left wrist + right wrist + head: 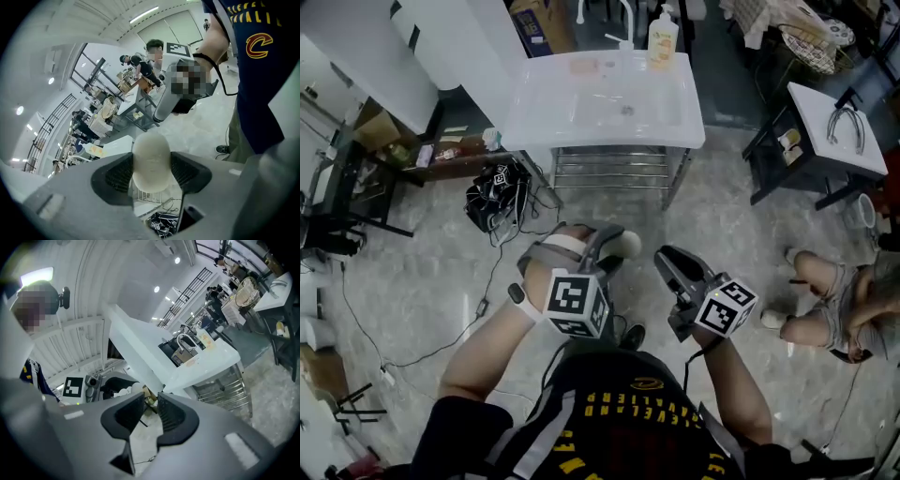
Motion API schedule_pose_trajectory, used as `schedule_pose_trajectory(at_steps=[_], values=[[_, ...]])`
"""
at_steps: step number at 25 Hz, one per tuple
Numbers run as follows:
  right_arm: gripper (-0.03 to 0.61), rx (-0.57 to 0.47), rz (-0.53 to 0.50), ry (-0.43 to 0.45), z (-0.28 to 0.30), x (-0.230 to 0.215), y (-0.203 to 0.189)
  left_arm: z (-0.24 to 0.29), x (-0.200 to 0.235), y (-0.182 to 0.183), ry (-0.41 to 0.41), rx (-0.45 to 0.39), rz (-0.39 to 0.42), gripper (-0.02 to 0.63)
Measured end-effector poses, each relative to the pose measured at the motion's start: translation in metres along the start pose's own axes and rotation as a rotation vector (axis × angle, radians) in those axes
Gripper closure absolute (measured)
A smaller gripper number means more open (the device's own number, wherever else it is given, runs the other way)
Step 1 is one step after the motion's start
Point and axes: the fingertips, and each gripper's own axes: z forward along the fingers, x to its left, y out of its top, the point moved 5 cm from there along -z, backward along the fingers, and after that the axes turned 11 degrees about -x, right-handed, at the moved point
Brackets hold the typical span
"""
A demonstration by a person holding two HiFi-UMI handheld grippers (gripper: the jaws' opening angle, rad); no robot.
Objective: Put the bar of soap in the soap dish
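Observation:
A cream oval bar of soap (151,161) sits between the pads of my left gripper (151,172), which is shut on it. In the head view the left gripper (614,246) hangs over the floor in front of me, tilted down, with the soap (629,244) at its tip. My right gripper (667,261) is beside it, level. Its jaws (151,414) stand a narrow gap apart with nothing between them. A small pinkish soap dish (584,67) rests on the back rim of the white sink table (534,117), well ahead of both grippers.
An orange-labelled pump bottle (663,39) and a faucet (625,21) stand at the sink's back edge. A black bag (495,194) and cables lie on the floor at the left. At the right stand a second white table (844,141) and a seated person (830,300).

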Motion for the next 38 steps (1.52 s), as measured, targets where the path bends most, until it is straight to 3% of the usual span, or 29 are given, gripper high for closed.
schedule_pose_trajectory(at_steps=[5,12,26,38], values=[[0.392,0.043,0.023,0.072,0.009,0.011,-0.007,-0.001,-0.004,0.003,0.005,0.008,0.012,0.365],[0.334,0.105,0.035,0.145,0.053,0.023,-0.02,-0.007,0.004,-0.015,0.013,0.023,0.027,0.365],[0.359,0.177,0.058,0.137,0.166,0.001,-0.024,0.002,0.06,-0.094,-0.028,0.01,0.012,0.365],[0.377,0.191,0.039,0.073,0.239,-0.005,-0.02,0.001,0.109,-0.163,-0.045,-0.039,0.006,0.365]])
